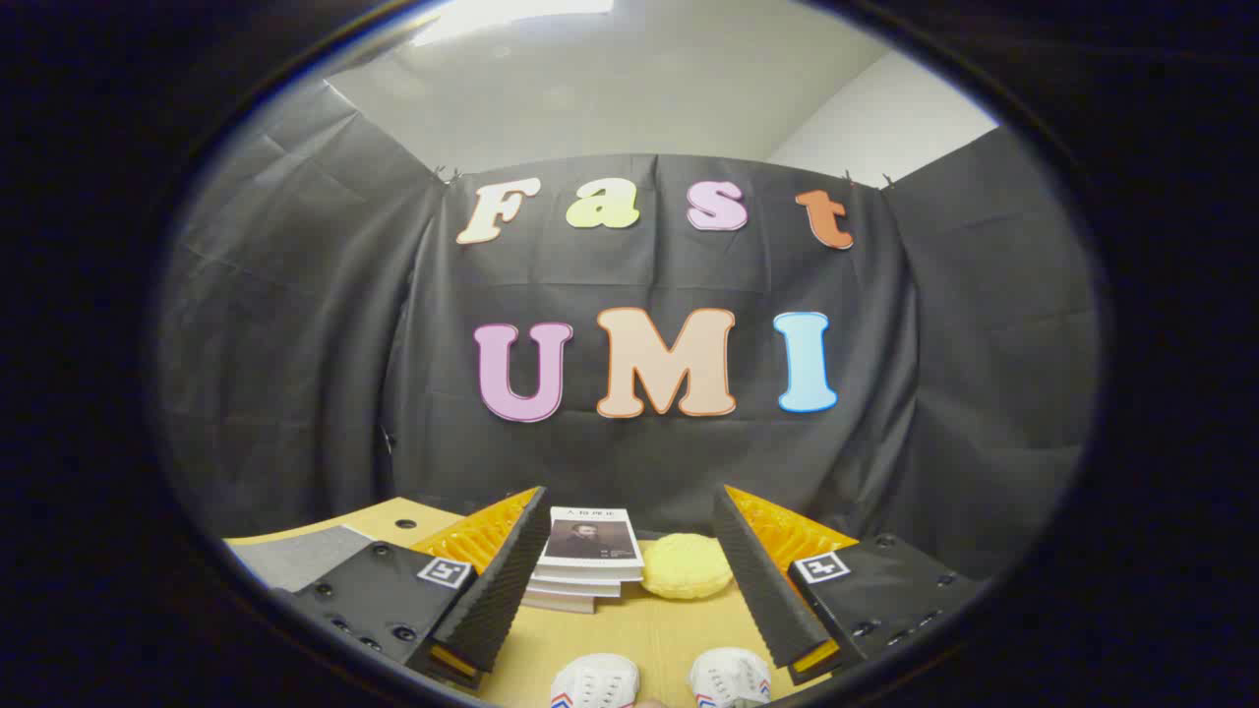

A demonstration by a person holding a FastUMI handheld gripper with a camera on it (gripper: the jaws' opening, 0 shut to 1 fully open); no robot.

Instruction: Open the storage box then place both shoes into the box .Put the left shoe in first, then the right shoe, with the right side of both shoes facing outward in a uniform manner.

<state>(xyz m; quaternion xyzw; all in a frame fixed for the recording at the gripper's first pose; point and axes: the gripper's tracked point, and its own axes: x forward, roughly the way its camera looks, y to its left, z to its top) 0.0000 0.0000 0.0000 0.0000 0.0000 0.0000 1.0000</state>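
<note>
1. The gripper (629, 580) hangs above the wooden table (629, 629), fingers wide apart, holding nothing.
2. Two white shoes (595, 680) (730, 677) lie between the fingers.
3. Beyond the shoes: a stack of books (586, 570), with a yellow cushion (686, 565) just beside it.

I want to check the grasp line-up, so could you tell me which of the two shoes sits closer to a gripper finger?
The right-hand shoe: it nearly touches the finger beside it. The left-hand shoe sits clear of its finger.

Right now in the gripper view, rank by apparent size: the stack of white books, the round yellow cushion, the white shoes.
1. Stack of white books.
2. Round yellow cushion.
3. White shoes, partly cut off, so unsure.
The gripper is open.
</note>
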